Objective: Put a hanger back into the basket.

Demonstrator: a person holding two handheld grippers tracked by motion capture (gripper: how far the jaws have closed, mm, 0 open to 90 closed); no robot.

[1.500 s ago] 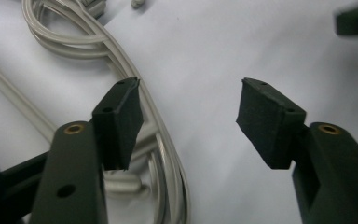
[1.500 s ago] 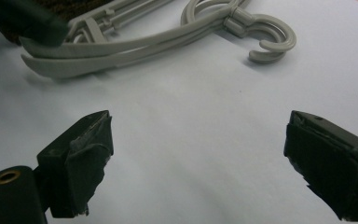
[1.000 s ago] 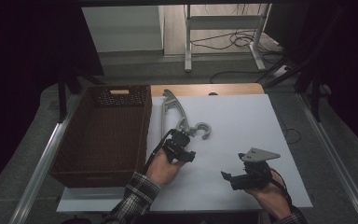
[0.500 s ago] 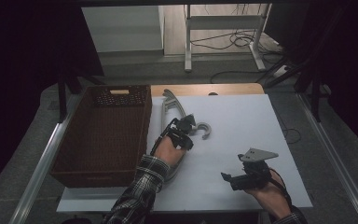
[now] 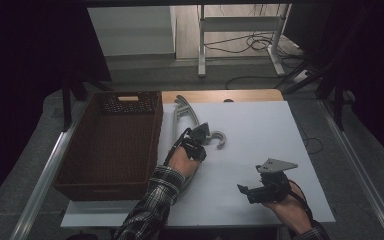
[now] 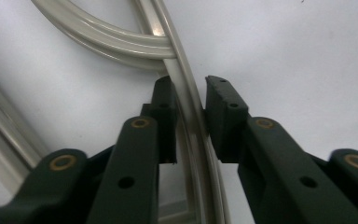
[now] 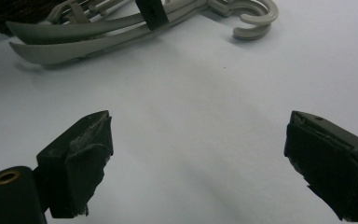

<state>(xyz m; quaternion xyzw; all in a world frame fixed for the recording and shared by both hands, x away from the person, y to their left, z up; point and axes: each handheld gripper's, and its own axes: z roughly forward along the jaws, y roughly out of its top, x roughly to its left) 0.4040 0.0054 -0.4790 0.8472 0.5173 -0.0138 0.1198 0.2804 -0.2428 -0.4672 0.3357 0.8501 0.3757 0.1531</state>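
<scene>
Presently: left hand-held gripper [image 6: 185,100], jaws narrowly parted astride a rib of the grey plastic hangers [image 5: 186,114] beside the wicker basket [image 5: 111,145] near the table's far edge, needs only closing; right hand-held gripper [image 5: 252,192] idle, wide open, near edge.

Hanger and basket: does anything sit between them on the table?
Nothing visible does. The grey hanger lies right beside the wicker basket, with the left tongs straddling one of its bars. The right tongs sit apart over bare white table.
</scene>
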